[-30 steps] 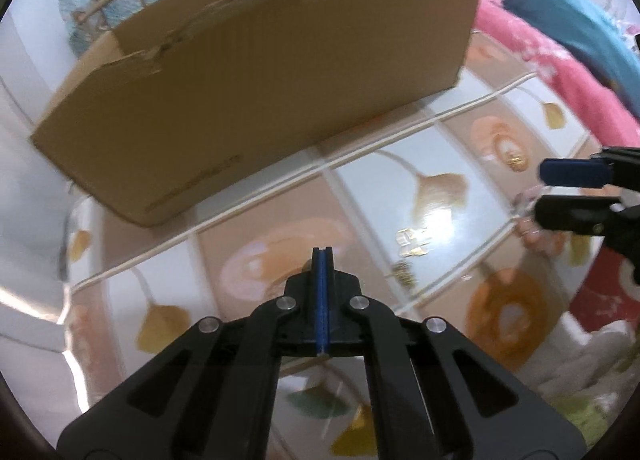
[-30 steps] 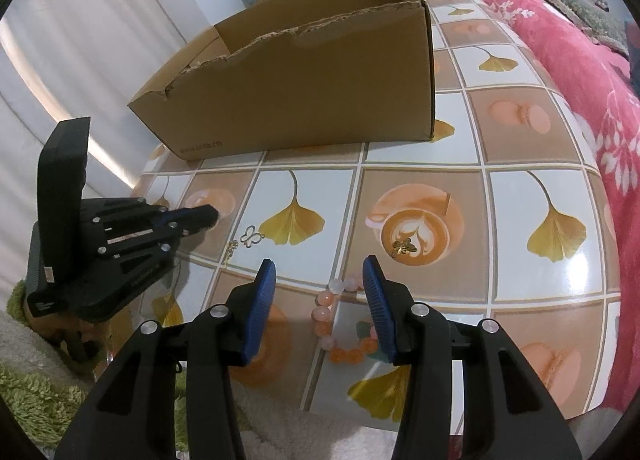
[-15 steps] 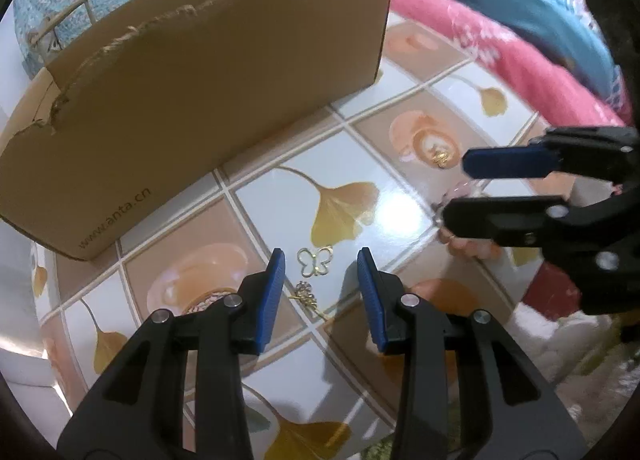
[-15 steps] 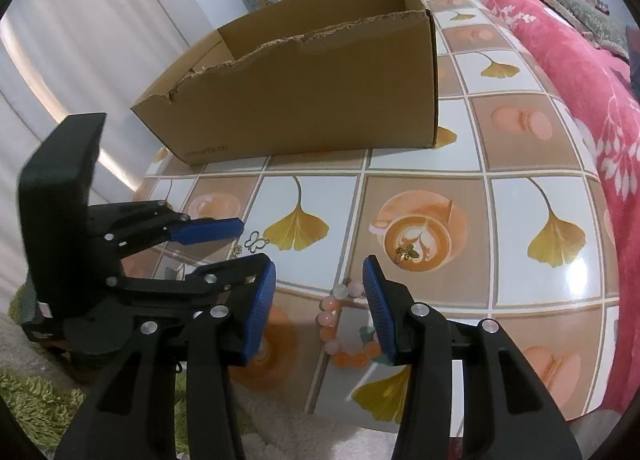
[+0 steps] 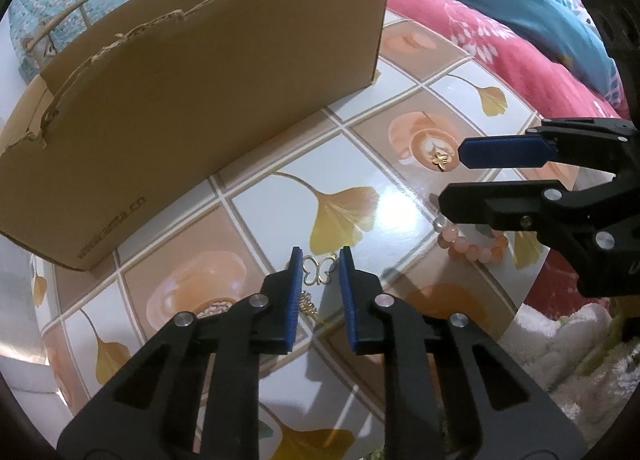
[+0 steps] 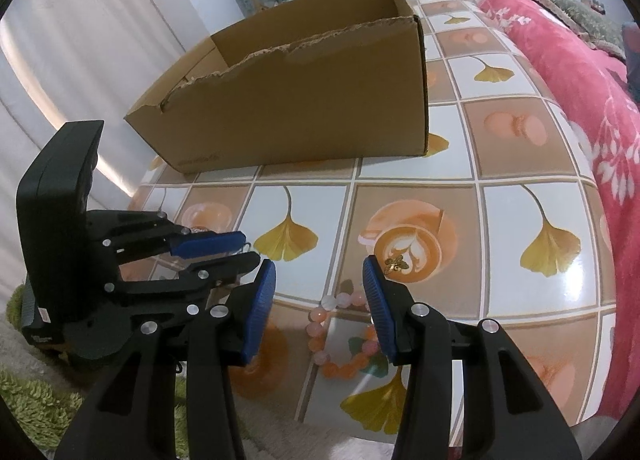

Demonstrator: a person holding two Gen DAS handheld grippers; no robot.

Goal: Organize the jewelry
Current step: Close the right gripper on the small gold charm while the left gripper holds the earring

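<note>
Hiding chain (image 5: 308, 306) (partly): left gripper (image 5: 319, 260)

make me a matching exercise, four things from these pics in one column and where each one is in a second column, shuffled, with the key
Things
1. butterfly pendant
2. bead bracelet
3. gold flower charm
4. cardboard box

Places
A. on the printed coffee cup
B. far side of the table, open top
C. between the closing pads of the left gripper
D. on the table beneath the open right gripper

Pairs: 1-C, 2-D, 3-A, 4-B
</note>
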